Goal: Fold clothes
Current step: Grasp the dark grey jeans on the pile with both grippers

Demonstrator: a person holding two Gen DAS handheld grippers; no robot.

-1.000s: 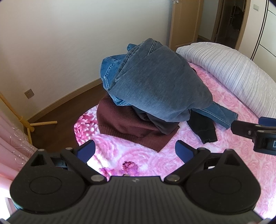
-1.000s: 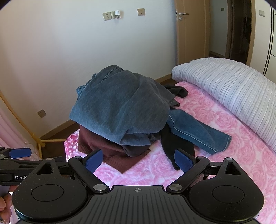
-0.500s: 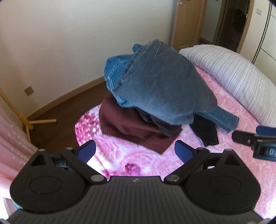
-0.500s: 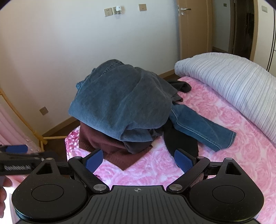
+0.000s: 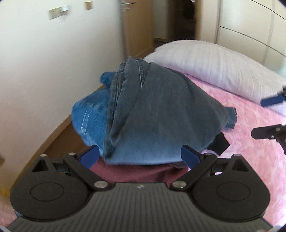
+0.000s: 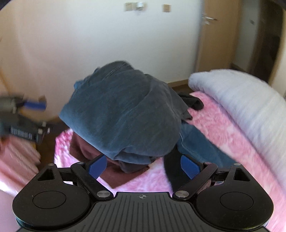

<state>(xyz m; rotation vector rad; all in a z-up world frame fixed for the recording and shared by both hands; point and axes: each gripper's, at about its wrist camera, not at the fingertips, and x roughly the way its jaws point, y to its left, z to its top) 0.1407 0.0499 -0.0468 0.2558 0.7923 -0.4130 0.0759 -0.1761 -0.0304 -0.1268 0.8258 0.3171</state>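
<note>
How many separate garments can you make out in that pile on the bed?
4, possibly more buried: grey-blue jeans on top, brighter blue jeans beneath at the left, maroon sweater at the bottom, black garment at the right.

Left gripper and right gripper gape, empty.

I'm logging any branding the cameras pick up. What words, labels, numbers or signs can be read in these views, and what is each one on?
None can be read.
White lettering on the side of the left gripper, seen in the right wrist view: too blurred to read.
Small crosshair mark on the right gripper body: a symbol, no text.
Small mark on the left gripper body in its own view: too small to read.
Wall plates: no legible text.
</note>
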